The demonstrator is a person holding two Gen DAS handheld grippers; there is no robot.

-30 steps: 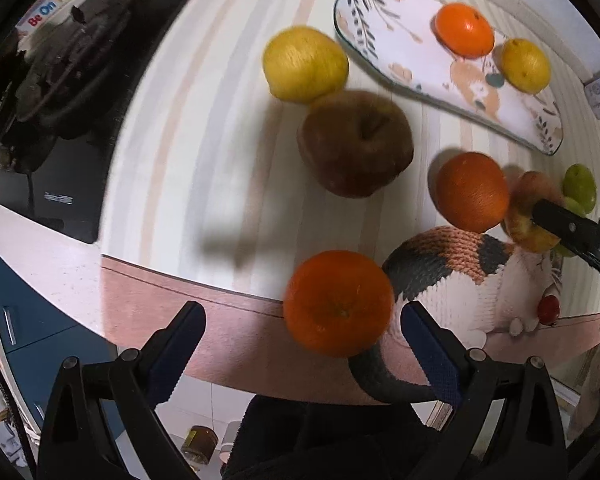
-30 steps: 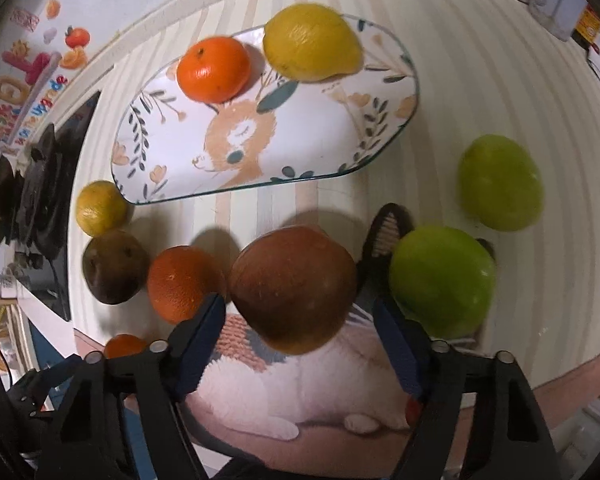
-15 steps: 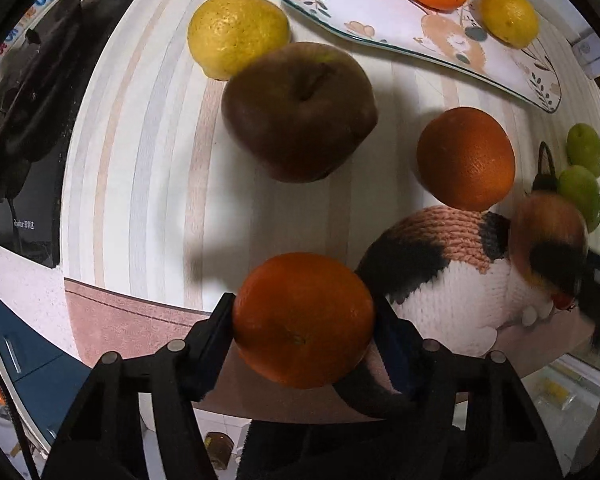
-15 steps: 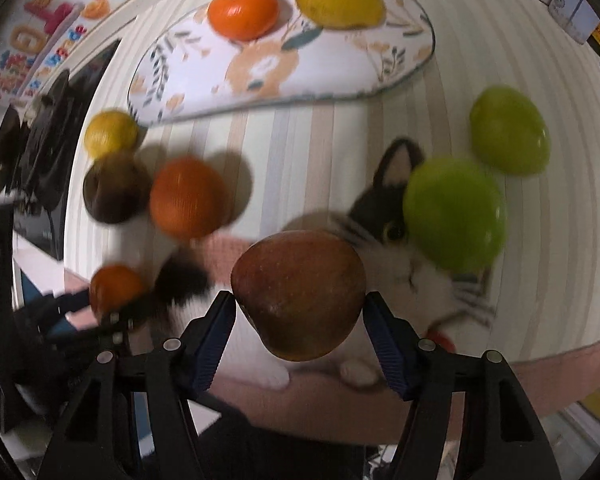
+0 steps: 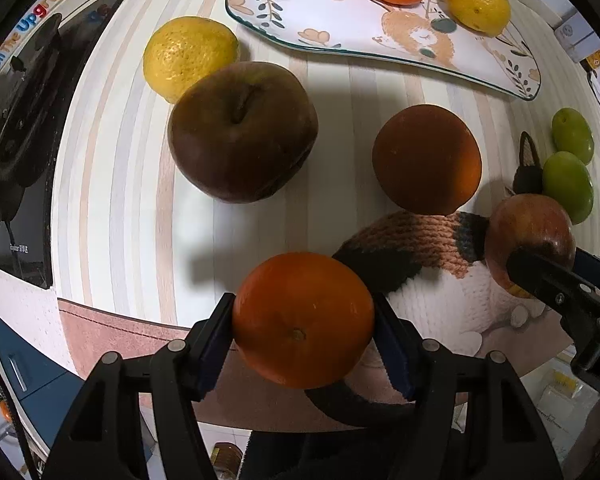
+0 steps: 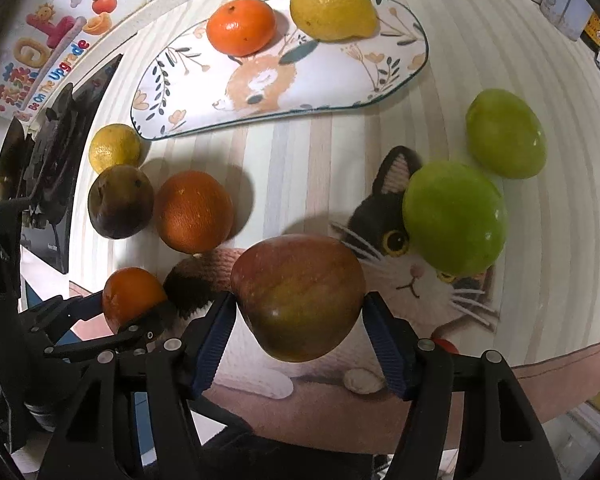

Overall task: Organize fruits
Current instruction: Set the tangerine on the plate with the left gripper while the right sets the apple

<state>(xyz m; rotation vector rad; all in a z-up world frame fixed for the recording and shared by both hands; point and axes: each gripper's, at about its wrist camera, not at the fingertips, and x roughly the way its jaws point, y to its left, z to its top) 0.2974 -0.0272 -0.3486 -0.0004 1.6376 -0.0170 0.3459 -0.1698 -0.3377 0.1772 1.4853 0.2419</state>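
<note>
The plate is carrying a mandarin and a lemon. The right gripper is closing its jaws on a red apple above the cat mat. The left gripper is clamping an orange, raised over the mat's edge.
</note>
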